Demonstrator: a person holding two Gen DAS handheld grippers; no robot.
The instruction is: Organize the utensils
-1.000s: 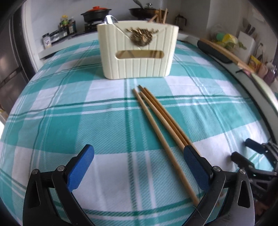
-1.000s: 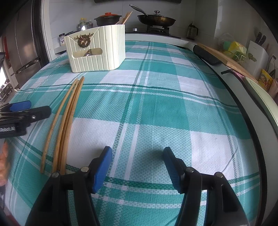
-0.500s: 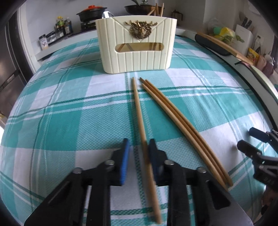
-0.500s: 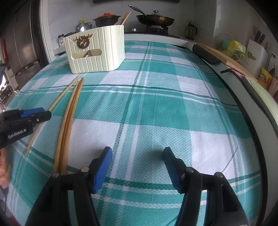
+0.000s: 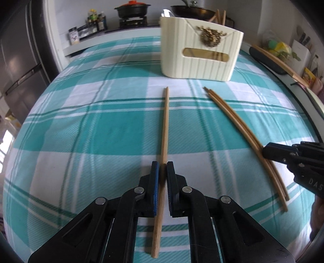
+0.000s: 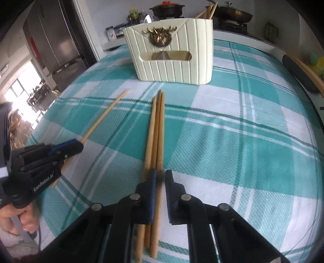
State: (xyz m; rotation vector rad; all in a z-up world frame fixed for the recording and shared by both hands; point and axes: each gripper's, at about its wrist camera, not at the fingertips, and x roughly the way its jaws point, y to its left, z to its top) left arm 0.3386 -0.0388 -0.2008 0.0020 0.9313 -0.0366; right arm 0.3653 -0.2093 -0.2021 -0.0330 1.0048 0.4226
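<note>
A single wooden chopstick (image 5: 165, 129) lies on the teal plaid tablecloth (image 5: 97, 131), pointing at the cream utensil holder (image 5: 200, 58). My left gripper (image 5: 163, 172) is closing on it, and the pads press its lower part. To its right lies a bundle of chopsticks (image 5: 239, 125). In the right wrist view the bundle (image 6: 156, 129) runs toward the holder (image 6: 172, 66). My right gripper (image 6: 160, 180) is closing around the bundle's rightmost stick; the other two pass left of its blue pad. The left gripper (image 6: 79, 144) shows at the left edge.
The holder keeps more chopsticks (image 5: 220, 16) and a spoon (image 5: 167, 13). Behind the table stand a stove with a red-lidded pot (image 5: 131, 9) and a pan (image 5: 192, 11). A fridge (image 5: 18, 66) is on the left, a cutting board (image 5: 279, 62) on the right.
My left gripper shut on the one chopstick and drew it left, apart from the bundle. My right gripper swung left over the bundle and went from wide open to nearly shut.
</note>
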